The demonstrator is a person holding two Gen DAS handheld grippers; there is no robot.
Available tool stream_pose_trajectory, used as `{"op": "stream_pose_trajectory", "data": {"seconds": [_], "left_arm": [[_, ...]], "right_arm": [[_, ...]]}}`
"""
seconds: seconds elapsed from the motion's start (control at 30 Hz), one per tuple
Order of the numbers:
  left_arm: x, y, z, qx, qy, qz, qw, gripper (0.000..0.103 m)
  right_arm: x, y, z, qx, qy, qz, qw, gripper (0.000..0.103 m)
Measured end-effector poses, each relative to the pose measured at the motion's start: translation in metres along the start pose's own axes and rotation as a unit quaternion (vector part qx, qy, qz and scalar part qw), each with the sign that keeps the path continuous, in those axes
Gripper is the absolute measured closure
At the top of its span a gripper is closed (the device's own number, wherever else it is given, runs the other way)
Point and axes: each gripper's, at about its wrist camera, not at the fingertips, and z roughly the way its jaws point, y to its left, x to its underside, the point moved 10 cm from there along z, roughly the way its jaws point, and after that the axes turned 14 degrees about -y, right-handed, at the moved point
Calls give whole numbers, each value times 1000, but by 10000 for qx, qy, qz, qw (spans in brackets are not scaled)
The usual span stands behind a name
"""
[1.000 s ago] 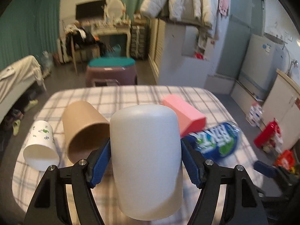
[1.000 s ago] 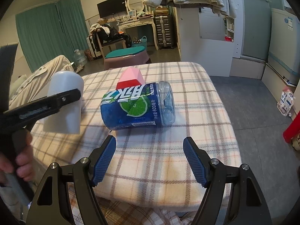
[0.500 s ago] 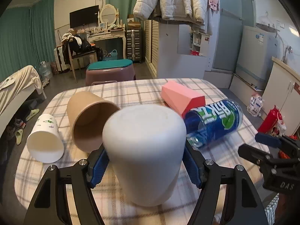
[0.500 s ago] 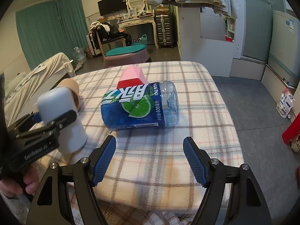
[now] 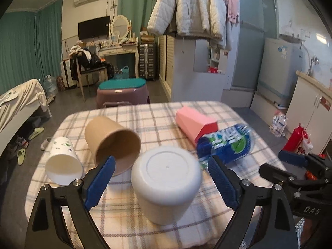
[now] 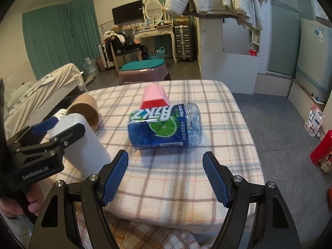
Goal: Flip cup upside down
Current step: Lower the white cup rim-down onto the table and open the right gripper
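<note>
Left wrist view is showing the white cup standing upside down on the plaid tablecloth, its flat base facing up, where a second ago it was hanging clear of the table, clamped between the blue pads. The left gripper is now spreading apart, its pads sitting off either side of the cup with visible gaps, so the cup is resting free rather than being squeezed as it was half a second ago. Behind the cup, a brown paper cup is lying on its side with its mouth toward the camera, and a white printed cup is lying beside it at the table's left edge; both are staying where they were. A pink box and a blue bottle are lying to the right, the bottle touching the box's near end. Right wrist view is showing the right gripper hovering wide apart and empty over the near part of the cloth, unchanged from the earlier frames, with the blue bottle lying ahead of it. At the left of that view, the white cup is standing on the cloth beside the brown paper cup, with the left gripper's black frame in front of it.
</note>
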Motion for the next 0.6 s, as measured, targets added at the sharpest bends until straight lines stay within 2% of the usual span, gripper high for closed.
{"op": "stream_pose_trajectory", "data": {"seconds": [0.17, 0.3, 0.37, 0.43, 0.5, 0.6], "left_arm": [[-23, 5, -36, 3, -474, -91, 9988, 8], [-29, 13, -61, -65, -731, -169, 9972, 8], [-26, 19, -73, -82, -821, -197, 9964, 3], [-20, 26, -82, -134, -848, -191, 9961, 2], [-15, 32, -88, -196, -836, -171, 9962, 1], [-6, 43, -96, -320, -869, -232, 9954, 0]], "right_arm": [[-13, 13, -27, -24, -404, -106, 9991, 29], [-20, 26, -49, -57, -750, -222, 9969, 29], [-19, 33, -58, -67, -884, -264, 9957, 29], [-18, 40, -65, -64, -977, -292, 9948, 29], [-15, 46, -70, -56, -1014, -296, 9944, 19], [-8, 57, -73, -98, -1035, -384, 9938, 19]]}}
